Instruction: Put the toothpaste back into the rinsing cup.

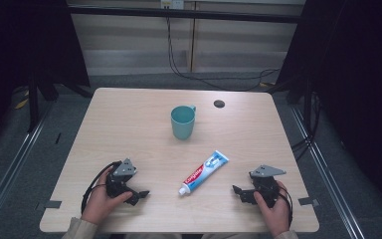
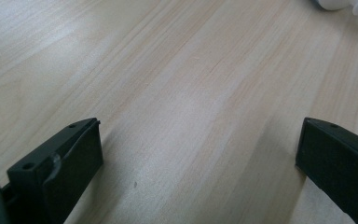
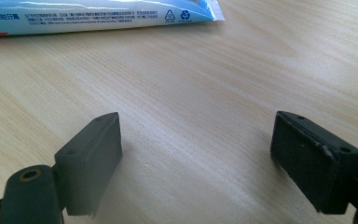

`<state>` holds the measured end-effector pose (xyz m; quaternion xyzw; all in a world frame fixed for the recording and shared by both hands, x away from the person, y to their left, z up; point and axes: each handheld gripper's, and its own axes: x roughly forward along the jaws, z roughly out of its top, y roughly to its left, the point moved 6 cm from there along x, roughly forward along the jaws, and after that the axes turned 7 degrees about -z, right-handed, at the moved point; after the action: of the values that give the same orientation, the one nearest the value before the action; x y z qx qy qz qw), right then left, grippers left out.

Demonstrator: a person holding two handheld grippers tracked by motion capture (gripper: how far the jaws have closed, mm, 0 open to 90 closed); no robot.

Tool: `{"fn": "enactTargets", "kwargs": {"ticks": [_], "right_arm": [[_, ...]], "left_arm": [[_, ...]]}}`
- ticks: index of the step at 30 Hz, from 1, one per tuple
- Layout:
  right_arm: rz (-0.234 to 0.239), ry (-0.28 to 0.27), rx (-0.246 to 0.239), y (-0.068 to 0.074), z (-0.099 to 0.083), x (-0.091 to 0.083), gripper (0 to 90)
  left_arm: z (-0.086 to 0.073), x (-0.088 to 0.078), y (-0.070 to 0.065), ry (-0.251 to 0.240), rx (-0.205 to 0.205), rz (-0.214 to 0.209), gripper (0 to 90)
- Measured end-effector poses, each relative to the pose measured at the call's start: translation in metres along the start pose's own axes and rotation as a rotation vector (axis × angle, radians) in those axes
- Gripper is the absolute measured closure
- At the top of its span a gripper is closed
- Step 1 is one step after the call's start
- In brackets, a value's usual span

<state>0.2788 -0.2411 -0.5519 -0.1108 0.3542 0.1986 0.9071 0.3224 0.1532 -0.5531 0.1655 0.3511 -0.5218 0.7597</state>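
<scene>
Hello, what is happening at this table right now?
A person sits at a wooden table with a gripper in each hand. The left gripper and the right gripper both rest near the front edge, fingers open and holding nothing. Between them lies a toothpaste tube, untouched. A teal cup stands upright farther back.

Left tool [image 1: 140,193] held low in the person's left hand [image 1: 101,199], jaws spread wide with nothing between them. Right tool [image 1: 238,191] held low in the right hand [image 1: 273,205], jaws likewise wide apart and empty. The tools point inward, toward each other.
</scene>
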Motion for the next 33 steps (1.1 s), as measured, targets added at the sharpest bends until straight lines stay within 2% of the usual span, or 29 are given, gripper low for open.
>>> {"fn": "enactTargets", "kwargs": {"ticks": [4, 7, 9, 11, 13, 15, 16, 17, 18, 19, 20, 22, 24, 27, 29, 32, 33], "right_arm": [[0.000, 0.004, 0.004, 0.000, 0.000, 0.000, 15.8], [0.007, 0.006, 0.002, 0.000, 0.000, 0.000, 15.2], [0.008, 0.006, 0.002, 0.001, 0.000, 0.000, 15.0], [0.008, 0.007, 0.003, 0.001, 0.000, 0.000, 15.0], [0.008, 0.005, 0.001, 0.000, 0.000, 0.000, 15.0], [0.009, 0.005, 0.001, 0.001, 0.000, 0.000, 15.0], [0.009, 0.005, 0.001, 0.001, 0.000, 0.000, 14.9], [0.009, 0.005, 0.001, 0.001, 0.000, 0.000, 15.0], [0.009, 0.005, 0.001, 0.001, 0.000, 0.000, 15.0], [0.009, 0.005, 0.001, 0.001, 0.000, 0.000, 15.0], [0.009, 0.005, 0.001, 0.001, 0.000, 0.000, 15.0], [0.009, 0.005, 0.001, 0.001, 0.000, 0.000, 15.0], [0.009, 0.005, 0.001, 0.001, 0.000, 0.000, 15.0], [0.009, 0.005, 0.000, 0.001, 0.000, 0.000, 14.9], [0.009, 0.005, 0.001, 0.001, 0.000, 0.000, 14.9], [0.009, 0.005, 0.001, 0.001, 0.000, 0.000, 14.9], [0.009, 0.005, 0.001, 0.001, 0.000, 0.000, 14.9]], "left_arm": [[0.000, 0.000, 0.000, 0.000, -0.008, 0.011, 0.1], [0.003, -0.001, -0.001, 0.032, -0.033, 0.028, 1.4], [0.007, -0.005, 0.000, 0.071, -0.068, 0.031, 8.5], [0.011, -0.007, 0.000, 0.095, -0.092, 0.010, 17.4], [0.017, -0.009, 0.000, 0.113, -0.105, 0.018, 15.4], [0.022, -0.012, 0.000, 0.131, -0.133, -0.021, 15.3], [0.025, -0.013, 0.000, 0.138, -0.140, -0.008, 15.2], [0.029, -0.014, 0.001, 0.136, -0.143, -0.002, 15.2], [0.033, -0.014, 0.000, 0.129, -0.153, -0.024, 15.1], [0.040, -0.013, -0.001, 0.131, -0.187, -0.031, 14.6], [0.040, -0.013, -0.001, 0.131, -0.187, -0.031, 12.0], [0.047, -0.011, -0.001, 0.139, -0.214, -0.032, 11.6], [0.055, -0.009, -0.002, 0.136, -0.196, -0.037, 11.4], [0.066, -0.005, -0.004, 0.160, -0.197, -0.043, 12.4], [0.072, -0.003, -0.006, 0.162, -0.193, -0.064, 15.1], [0.083, 0.000, -0.009, 0.166, -0.197, -0.072, 15.6], [0.087, 0.001, -0.009, 0.163, -0.187, -0.070, 15.7]]}}
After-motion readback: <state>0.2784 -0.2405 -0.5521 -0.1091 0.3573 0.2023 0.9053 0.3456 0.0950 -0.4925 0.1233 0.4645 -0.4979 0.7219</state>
